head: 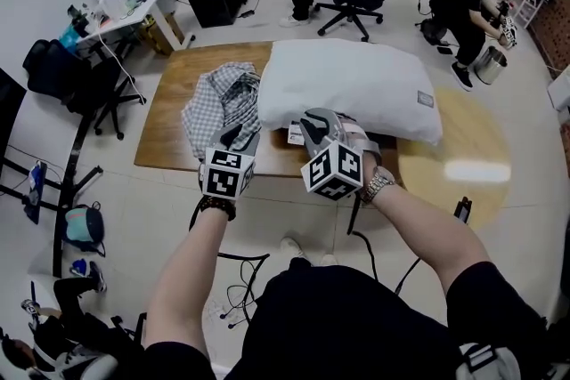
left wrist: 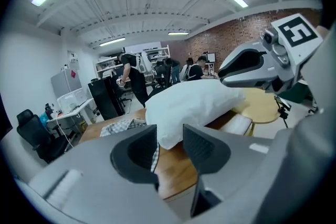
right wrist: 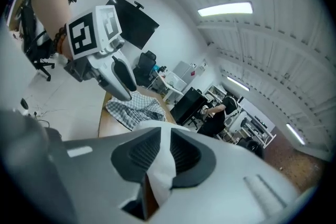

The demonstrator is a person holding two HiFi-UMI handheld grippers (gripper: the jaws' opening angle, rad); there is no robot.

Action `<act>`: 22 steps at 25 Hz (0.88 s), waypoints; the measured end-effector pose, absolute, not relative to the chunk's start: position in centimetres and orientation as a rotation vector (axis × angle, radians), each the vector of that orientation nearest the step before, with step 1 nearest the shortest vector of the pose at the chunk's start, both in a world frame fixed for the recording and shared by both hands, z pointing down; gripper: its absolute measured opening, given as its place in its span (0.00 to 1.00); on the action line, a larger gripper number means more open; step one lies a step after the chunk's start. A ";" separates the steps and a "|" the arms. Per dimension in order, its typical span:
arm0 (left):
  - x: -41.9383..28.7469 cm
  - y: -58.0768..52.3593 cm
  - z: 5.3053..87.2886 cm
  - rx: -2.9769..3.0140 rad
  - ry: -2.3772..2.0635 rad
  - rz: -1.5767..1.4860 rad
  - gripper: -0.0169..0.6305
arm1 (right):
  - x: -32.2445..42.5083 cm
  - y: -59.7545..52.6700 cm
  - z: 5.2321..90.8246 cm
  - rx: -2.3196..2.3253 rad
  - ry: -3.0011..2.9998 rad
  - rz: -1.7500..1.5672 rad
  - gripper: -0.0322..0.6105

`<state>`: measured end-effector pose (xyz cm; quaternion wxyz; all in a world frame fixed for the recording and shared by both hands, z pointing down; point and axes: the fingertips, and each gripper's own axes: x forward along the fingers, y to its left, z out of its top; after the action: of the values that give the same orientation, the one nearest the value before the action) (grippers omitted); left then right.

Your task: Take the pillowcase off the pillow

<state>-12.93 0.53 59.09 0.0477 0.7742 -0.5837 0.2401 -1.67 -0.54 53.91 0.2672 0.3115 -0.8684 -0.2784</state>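
Head view: our left tongs sit at the crumpled grey-and-white checked fabric pillowcase, which lies on the brown wooden table against the plump white pillow; our right tongs are at the pillow's near edge | Left gripper view: we see the jaws apart, clamping nothing, a checked edge beside one | Right gripper view: jaws nearly together, pinching white pillow fabric

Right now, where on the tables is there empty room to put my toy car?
The brown wooden table is bare along its left strip, beside the crumpled grey checked cloth. The round pale yellow tabletop, right of the big white pillow, is bare too. The middle is crowded: cloth, pillow, left gripper and right gripper at the front edge.
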 end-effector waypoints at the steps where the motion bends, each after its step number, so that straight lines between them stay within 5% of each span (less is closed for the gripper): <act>1: -12.0 1.0 58.3 2.384 -1.781 0.704 0.25 | -1.3 0.1 53.4 0.852 -2.362 -0.746 0.13; 10: -5.2 4.8 53.1 2.526 -1.773 0.481 0.04 | 2.2 4.8 50.2 0.970 -2.471 -0.670 0.05; 22: -0.4 8.4 48.8 2.622 -1.799 0.390 0.03 | 4.9 8.2 47.7 1.031 -2.634 -0.529 0.05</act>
<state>-0.43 8.44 48.76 -0.0310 0.8181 -0.5611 0.1218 4.95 8.22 47.67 0.1314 0.3553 -0.9074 -0.1821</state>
